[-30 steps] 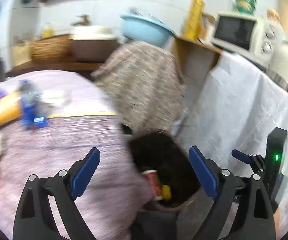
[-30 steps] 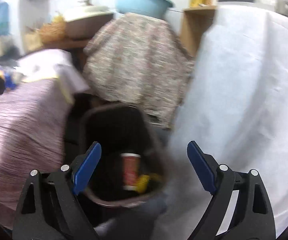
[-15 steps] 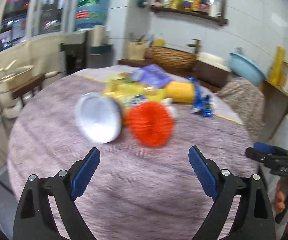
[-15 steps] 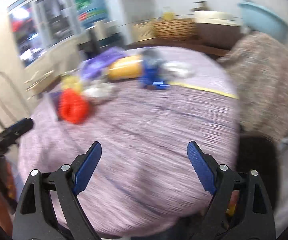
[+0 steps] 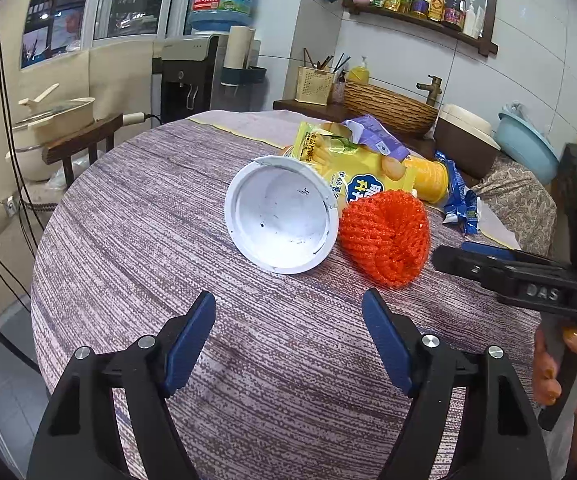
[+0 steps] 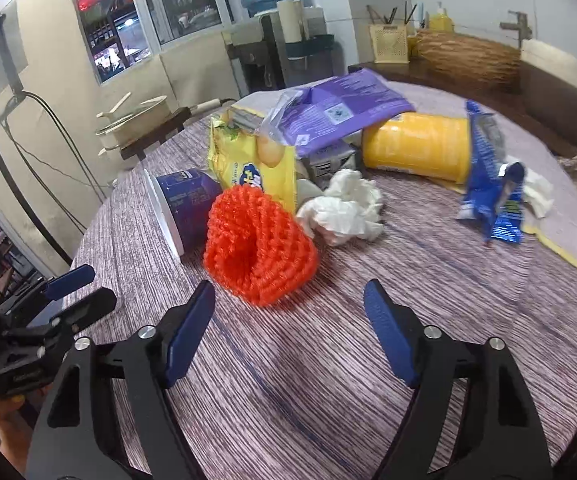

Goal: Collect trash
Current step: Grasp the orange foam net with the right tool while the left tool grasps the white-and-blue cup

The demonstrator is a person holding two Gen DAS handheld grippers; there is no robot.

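Trash lies in a heap on the round table (image 5: 136, 264): a tipped white-lined paper cup (image 5: 282, 216), an orange foam net (image 5: 384, 236), a yellow chip bag (image 5: 352, 168), a purple wrapper (image 5: 372, 138), a yellow tub (image 5: 428, 174) and a blue wrapper (image 5: 458, 196). My left gripper (image 5: 288, 334) hovers short of the cup, jaws closing with nothing between them. The right wrist view shows the orange net (image 6: 258, 244), the purple-sided cup (image 6: 186, 204), crumpled white tissue (image 6: 344, 208) and the blue wrapper (image 6: 492, 184). My right gripper (image 6: 288, 330) hangs just before the net, jaws closing on nothing.
A woven basket (image 5: 388, 104), a tap and a light-blue basin (image 5: 526, 146) stand behind the table. A water dispenser (image 5: 192, 76) and a pot on a wooden stool (image 5: 54, 120) are at the far left. Cables run down the left wall.
Both grippers swung away from the dark bin with a red cup inside and now face the table's trash heap. Their jaws stand narrower than before.
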